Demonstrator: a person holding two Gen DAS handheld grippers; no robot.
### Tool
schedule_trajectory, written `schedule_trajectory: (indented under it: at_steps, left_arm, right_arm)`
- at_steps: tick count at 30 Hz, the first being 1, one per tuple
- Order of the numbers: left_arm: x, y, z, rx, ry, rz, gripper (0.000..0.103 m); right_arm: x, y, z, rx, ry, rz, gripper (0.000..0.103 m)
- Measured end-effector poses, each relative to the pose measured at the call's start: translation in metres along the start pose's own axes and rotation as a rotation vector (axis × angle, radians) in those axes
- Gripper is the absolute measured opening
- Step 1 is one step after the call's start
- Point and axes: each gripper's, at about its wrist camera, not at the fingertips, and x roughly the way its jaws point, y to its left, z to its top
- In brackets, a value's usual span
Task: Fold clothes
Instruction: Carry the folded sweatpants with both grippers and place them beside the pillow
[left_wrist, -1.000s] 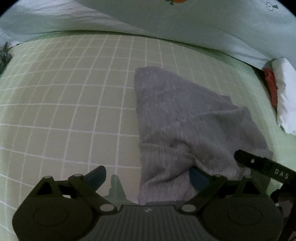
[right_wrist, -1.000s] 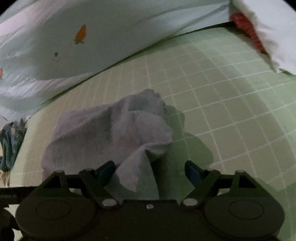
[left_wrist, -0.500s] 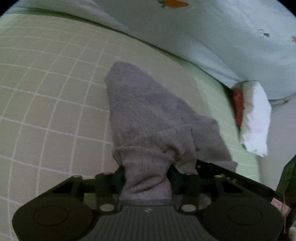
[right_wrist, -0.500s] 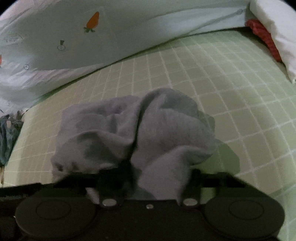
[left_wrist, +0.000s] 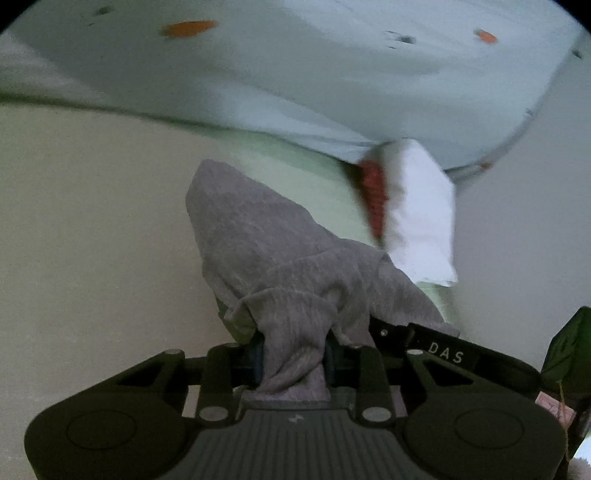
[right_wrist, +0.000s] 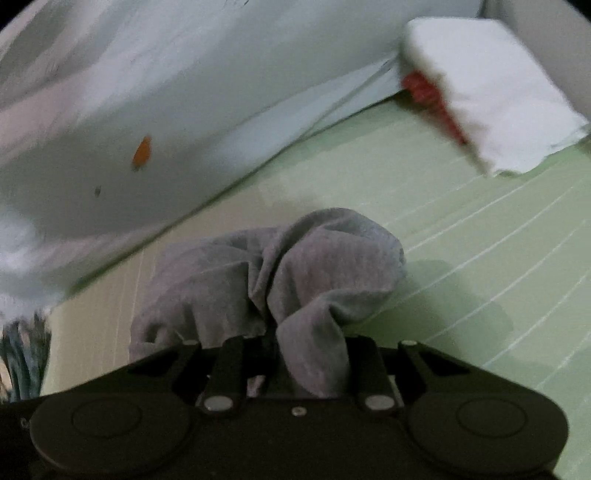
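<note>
A grey knit garment (left_wrist: 266, 243) lies bunched on the green checked sheet (left_wrist: 88, 229). My left gripper (left_wrist: 293, 360) is shut on one edge of it, the cloth pinched between the blue pads and rising away toward a point. In the right wrist view the same grey garment (right_wrist: 295, 266) bulges in folds just ahead of my right gripper (right_wrist: 314, 365), which is shut on another edge. The right gripper's black body shows at the lower right of the left wrist view, close beside the left one. Both views are motion-blurred.
A pale blue quilt with orange carrot prints (left_wrist: 295, 74) is heaped along the far side of the bed (right_wrist: 480, 229). A white folded item with red cloth under it (right_wrist: 491, 92) lies at the far right. A patterned blue cloth (right_wrist: 22, 354) shows at the left edge.
Both grippers went from open around the grey garment's edges to shut on it, and have lifted and swung, so the quilt and white item now fill more of each view.
</note>
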Motion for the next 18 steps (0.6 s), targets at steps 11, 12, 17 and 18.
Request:
schedule_trajectory:
  at_steps: [11,12,17,18]
  left_arm:
    - [0.097,-0.148,0.048,0.117,-0.081,-0.083,0.031]
    - [0.109,-0.164,0.054,0.13,-0.092,-0.09,0.031]
    - [0.166,-0.226,0.088,0.173,-0.131,-0.121,0.031]
    - [0.177,-0.237,0.095,0.181,-0.138,-0.127,0.031]
  right_arm:
    - [-0.041,-0.117,0.115,-0.033,-0.178,-0.028,0.02]
    - [-0.044,-0.131,0.129,-0.038,-0.194,-0.029,0.02]
    - [-0.047,-0.196,0.193,-0.072,-0.269,-0.055,0.02]
    - [-0.046,-0.205,0.206,-0.083,-0.281,-0.061,0.02]
